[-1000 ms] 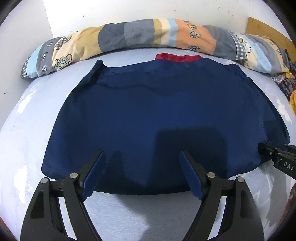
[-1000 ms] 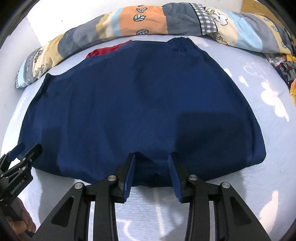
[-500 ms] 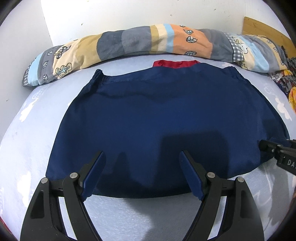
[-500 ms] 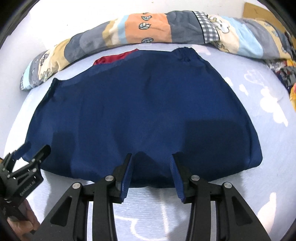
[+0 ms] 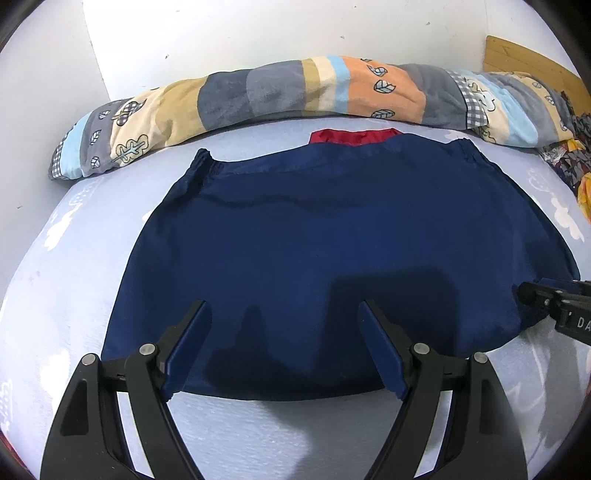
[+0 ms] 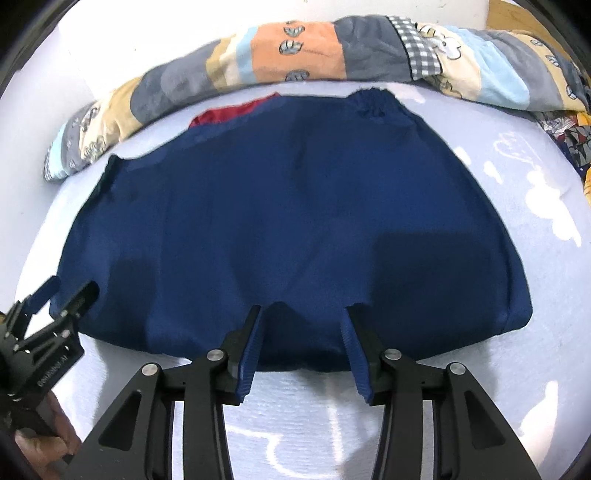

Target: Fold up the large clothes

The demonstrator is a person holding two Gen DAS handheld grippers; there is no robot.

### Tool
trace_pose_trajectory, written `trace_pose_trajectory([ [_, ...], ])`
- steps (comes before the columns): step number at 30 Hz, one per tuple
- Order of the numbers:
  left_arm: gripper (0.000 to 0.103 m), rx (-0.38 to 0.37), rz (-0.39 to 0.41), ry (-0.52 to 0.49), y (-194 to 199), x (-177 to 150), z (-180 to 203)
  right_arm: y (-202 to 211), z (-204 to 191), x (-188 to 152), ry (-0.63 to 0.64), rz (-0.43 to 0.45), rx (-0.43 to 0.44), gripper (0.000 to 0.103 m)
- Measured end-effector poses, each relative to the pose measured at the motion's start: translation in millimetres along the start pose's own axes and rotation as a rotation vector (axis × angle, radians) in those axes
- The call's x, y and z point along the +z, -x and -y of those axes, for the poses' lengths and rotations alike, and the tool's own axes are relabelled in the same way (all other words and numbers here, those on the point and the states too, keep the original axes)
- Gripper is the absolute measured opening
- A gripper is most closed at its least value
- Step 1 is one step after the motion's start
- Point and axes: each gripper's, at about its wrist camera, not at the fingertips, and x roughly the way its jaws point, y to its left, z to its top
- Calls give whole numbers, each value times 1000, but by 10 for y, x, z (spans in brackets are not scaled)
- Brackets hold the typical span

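A navy blue garment [image 5: 332,251] lies folded flat on the pale blue bed sheet [image 5: 74,266], with a red lining [image 5: 351,136] showing at its far edge. It also shows in the right wrist view [image 6: 288,221]. My left gripper [image 5: 284,314] is open and empty, just above the garment's near edge. My right gripper [image 6: 304,314] is open and empty over the near edge too, and its tip shows at the right of the left wrist view [image 5: 532,295]. The left gripper appears at the lower left of the right wrist view [image 6: 70,291].
A rolled patchwork quilt [image 5: 295,92] lies along the far side of the bed against the white wall [image 5: 258,29]. A patterned cloth heap [image 5: 569,162] sits at the far right. A wooden board [image 5: 524,55] stands behind it.
Both grippers have drawn back a little towards me from the garment. The right gripper's jaws have opened slightly wider. The garment has not moved.
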Motion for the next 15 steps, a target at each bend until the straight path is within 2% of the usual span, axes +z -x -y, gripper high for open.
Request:
trace_pose_trajectory([
  [3,82,9,-8,8,-22,10,-46,-20,28,9,-2,-9,-15,45],
  [6,82,28,-32,43,-75,21,-173,-132,110,-5,-34,-58,-23,45],
  [8,82,46,-81,86,-165,13,-297,-141,117,-7,-38,-62,-19,46],
  [11,82,56,-195,181,-377,-71,-550,-134,83,-11,-19,-62,-28,48],
  [13,81,31,-211,246,-418,-87,-701,-108,96,-7,-33,-56,-16,48],
  [15,82,34,-205,265,-393,-70,-775,-72,149,17,-59,-48,13,48],
])
